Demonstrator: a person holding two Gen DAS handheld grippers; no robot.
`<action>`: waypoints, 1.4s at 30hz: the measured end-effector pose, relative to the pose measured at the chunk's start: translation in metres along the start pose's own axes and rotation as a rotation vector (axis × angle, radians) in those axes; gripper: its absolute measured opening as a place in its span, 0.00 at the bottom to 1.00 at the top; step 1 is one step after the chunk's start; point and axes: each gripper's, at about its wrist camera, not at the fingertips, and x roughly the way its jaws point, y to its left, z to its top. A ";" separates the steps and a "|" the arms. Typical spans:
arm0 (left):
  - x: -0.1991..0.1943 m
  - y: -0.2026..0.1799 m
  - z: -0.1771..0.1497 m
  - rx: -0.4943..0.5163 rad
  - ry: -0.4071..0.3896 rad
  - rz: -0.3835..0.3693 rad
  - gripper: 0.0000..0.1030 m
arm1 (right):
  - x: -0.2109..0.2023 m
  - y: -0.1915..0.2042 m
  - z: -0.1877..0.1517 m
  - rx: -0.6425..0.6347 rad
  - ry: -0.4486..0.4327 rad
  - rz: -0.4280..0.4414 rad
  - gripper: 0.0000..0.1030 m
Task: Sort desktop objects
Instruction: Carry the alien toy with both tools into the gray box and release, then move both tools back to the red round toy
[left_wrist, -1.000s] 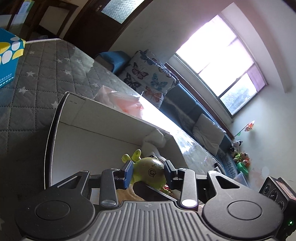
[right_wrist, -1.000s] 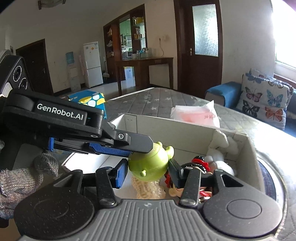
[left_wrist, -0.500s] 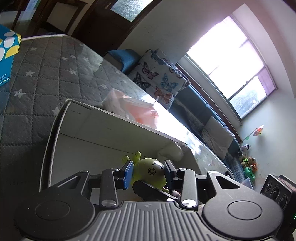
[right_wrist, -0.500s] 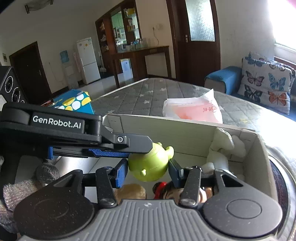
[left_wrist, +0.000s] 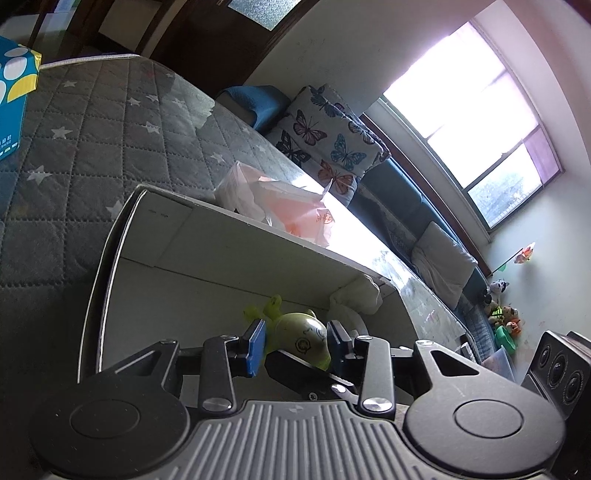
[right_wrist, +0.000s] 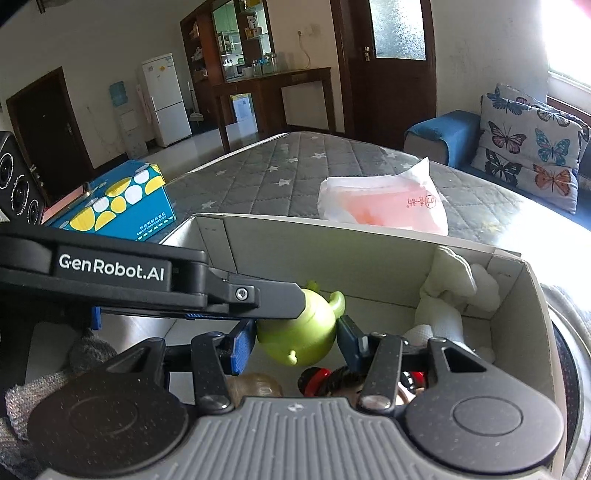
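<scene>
Shift: both tools have travelled deeper over the white box (right_wrist: 509, 295), whose far wall now sits higher in both views.
Left tool (left_wrist: 295, 341): clenched on the green toy (left_wrist: 301, 332).
Right tool (right_wrist: 295, 341): pads pressed on the same green toy (right_wrist: 299, 332).
Toy's place: held above the box floor, mid-box.
Edges: white cloth (right_wrist: 447, 288) fills the far right corner; pink bag (right_wrist: 384, 206) lies just beyond the far wall.
Open room: bare floor at the box's left end.

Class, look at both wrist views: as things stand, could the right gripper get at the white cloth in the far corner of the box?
Probably not yet: the right gripper is shut on the green toy, as is the left gripper. The white cloth itself lies uncovered in the white box.
</scene>
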 end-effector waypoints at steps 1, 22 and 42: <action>-0.001 0.000 0.000 0.001 -0.001 -0.001 0.38 | 0.000 0.000 0.000 0.000 -0.001 0.001 0.48; -0.039 -0.037 -0.022 0.103 -0.066 -0.036 0.38 | -0.078 0.014 -0.021 -0.024 -0.144 -0.006 0.61; -0.063 -0.091 -0.100 0.214 -0.010 -0.110 0.38 | -0.182 0.028 -0.116 -0.053 -0.234 -0.125 0.91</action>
